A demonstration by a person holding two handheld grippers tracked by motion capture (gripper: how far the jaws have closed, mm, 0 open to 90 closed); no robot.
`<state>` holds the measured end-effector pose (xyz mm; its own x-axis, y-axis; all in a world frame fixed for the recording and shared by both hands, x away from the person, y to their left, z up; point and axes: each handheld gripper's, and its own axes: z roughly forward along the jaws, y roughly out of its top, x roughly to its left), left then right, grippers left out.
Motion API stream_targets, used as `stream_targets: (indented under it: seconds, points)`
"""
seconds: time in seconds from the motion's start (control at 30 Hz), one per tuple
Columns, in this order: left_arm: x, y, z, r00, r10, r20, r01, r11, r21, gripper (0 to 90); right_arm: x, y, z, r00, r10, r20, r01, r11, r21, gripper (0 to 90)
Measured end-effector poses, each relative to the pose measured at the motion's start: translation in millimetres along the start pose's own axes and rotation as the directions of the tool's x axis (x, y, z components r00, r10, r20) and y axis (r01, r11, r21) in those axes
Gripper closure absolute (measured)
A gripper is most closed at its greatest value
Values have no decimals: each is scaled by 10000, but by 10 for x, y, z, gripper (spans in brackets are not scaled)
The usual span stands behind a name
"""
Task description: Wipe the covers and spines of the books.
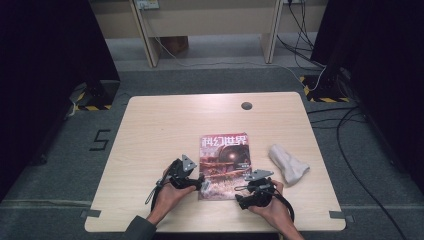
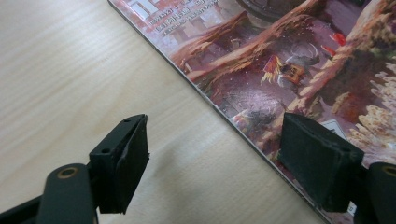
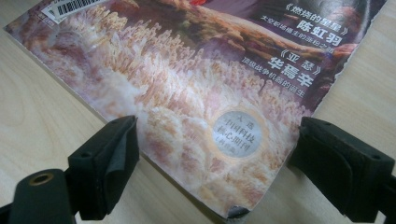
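A magazine (image 1: 224,160) with a red and brown illustrated cover lies flat near the table's front edge. My left gripper (image 1: 199,183) sits at its left edge. In the left gripper view the gripper (image 2: 212,154) is open, one jaw over bare wood and the other over the magazine cover (image 2: 280,60), with the magazine's edge running between them. My right gripper (image 1: 244,195) is at the magazine's near right corner. In the right gripper view the gripper (image 3: 217,149) is open and straddles that corner of the magazine (image 3: 205,93), and its pads do not press on the paper.
A crumpled white cloth (image 1: 288,162) lies on the table (image 1: 160,125) to the right of the magazine. A round cable hole (image 1: 246,105) sits near the far edge. Dark partitions stand at both sides, and cables run across the floor at the right.
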<state>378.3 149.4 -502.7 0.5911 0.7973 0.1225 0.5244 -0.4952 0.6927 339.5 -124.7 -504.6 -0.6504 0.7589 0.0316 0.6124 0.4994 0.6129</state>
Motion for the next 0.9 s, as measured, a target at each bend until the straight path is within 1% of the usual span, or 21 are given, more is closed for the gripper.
stream_targets:
  seconds: [0.07,0.1,0.17,0.23,0.27,0.3,0.37,0.4,0.47,0.53,0.57,0.6,0.63,0.67,0.7,0.73,0.77,0.8,0.83,0.87,0.9]
  points:
    - [28,0,10,9999,-141,6,141,9999,-2,242,3,26,16,10000,3,22,-3,10000,35,144]
    - [28,0,10,9999,-141,6,141,9999,-2,241,8,35,23,10000,47,24,-47,10000,30,144]
    - [79,-3,26,9993,-365,-14,365,9993,-28,235,22,57,41,10000,82,51,-82,9999,62,139]
    - [89,-1,31,9993,-365,-51,364,9993,-28,235,41,86,67,9998,-115,138,112,9997,197,119]
    - [113,9,44,9995,-297,-134,297,9995,-62,238,55,103,83,9997,-171,191,166,9995,256,112]
    - [128,13,48,9994,-319,-163,318,9995,-46,241,71,119,96,9995,-167,270,159,9994,301,109]
    - [151,7,50,9986,-514,-114,513,9987,-79,243,78,139,115,9993,-300,238,292,9990,327,111]
    - [161,0,48,9983,-575,-80,575,9983,-109,248,72,141,114,9993,-333,172,328,9990,317,121]
    - [165,-11,40,9981,-605,-76,603,9979,-219,253,33,136,86,9996,-289,-46,290,9994,194,174]
    - [167,-16,29,9982,-593,-25,593,9980,-233,254,-49,131,34,9986,-106,-523,108,9999,38,246]
    - [161,-24,-5,9967,-796,182,802,9961,-356,254,-96,123,3,9967,79,-805,-89,9999,-124,277]
    - [154,-28,-29,9964,-806,248,816,9958,-419,250,-145,115,-28,9946,221,-1012,-251,9993,-289,279]
    - [145,-33,-58,9964,-795,297,809,9956,-473,250,-185,108,-64,9936,292,-1095,-332,9989,-343,280]
    - [145,-33,-58,9964,-795,297,809,9956,-473,249,-185,108,-64,9936,292,-1095,-332,9989,-343,280]
    - [129,-51,-116,9943,-892,580,926,9940,-587,248,-259,95,-143,9945,199,-1028,-256,9982,-548,306]
    - [129,-51,-116,9943,-892,580,926,9940,-587,246,-284,91,-166,9957,96,-925,-152,9981,-602,314]
    - [114,-64,-144,9922,-1024,715,1070,9922,-640,246,-284,91,-166,9957,96,-925,-152,9981,-602,314]
    - [98,-88,-182,9910,-1025,863,1081,9921,-632,243,-312,89,-192,9974,-4,-718,-42,9979,-640,316]
    - [68,-131,-227,9886,-1063,1069,1132,9918,-599,231,-386,81,-248,9997,-46,-241,31,9981,-607,320]
    - [68,-131,-227,9886,-1063,1069,1132,9918,-599,227,-417,78,-264,9999,-37,-139,28,9978,-655,327]
    - [39,-187,-277,9838,-1182,1344,1274,9899,-619,223,-464,73,-298,10000,77,-38,-80,9973,-733,333]
